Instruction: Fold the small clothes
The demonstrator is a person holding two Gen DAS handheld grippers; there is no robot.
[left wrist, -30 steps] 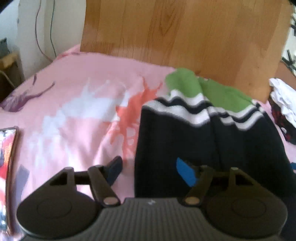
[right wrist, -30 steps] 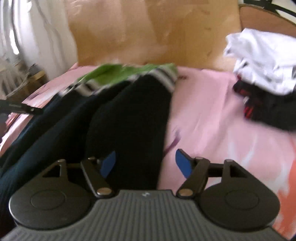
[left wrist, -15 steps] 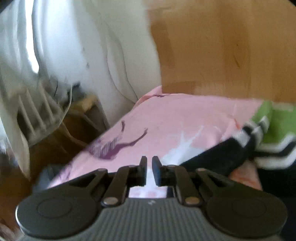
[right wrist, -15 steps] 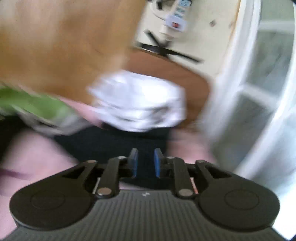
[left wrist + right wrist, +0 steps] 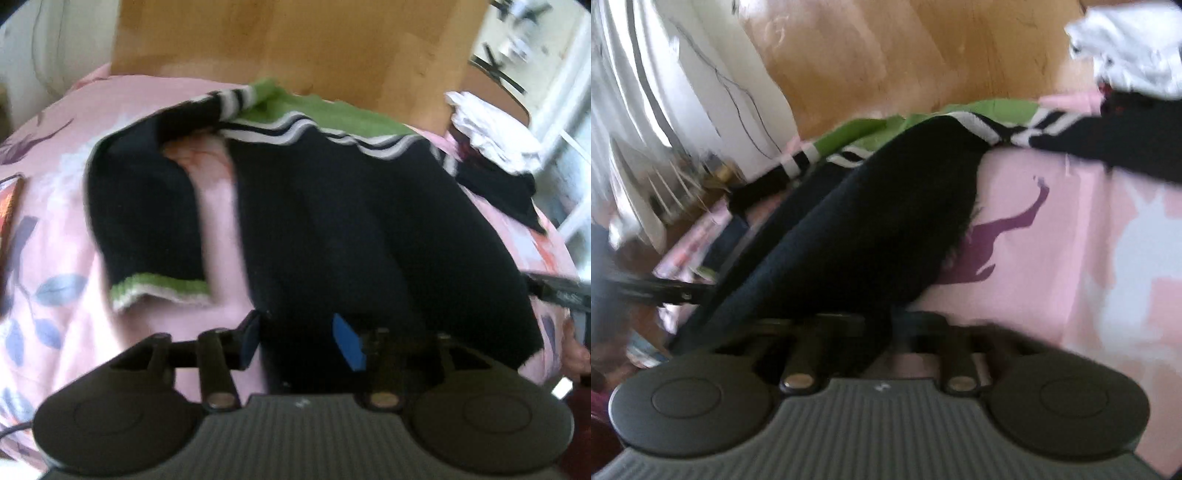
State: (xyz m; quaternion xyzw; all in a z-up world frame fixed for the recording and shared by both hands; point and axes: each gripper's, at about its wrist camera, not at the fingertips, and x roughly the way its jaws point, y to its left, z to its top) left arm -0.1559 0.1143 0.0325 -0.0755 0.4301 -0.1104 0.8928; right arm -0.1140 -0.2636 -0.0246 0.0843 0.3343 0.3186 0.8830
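Left gripper (image 5: 303, 338): black body, ribbed grey centre plate, two round black discs, brass-coloured pivot screws, black linkage arms, blue pads (image 5: 347, 341). Right gripper (image 5: 886, 325): same build; pads hidden.

Black sweater (image 5: 369, 221) with green yoke, white-and-black stripes, green cuff; pink bedsheet (image 5: 1071, 240) printed with purple, white, blue leaf shapes.
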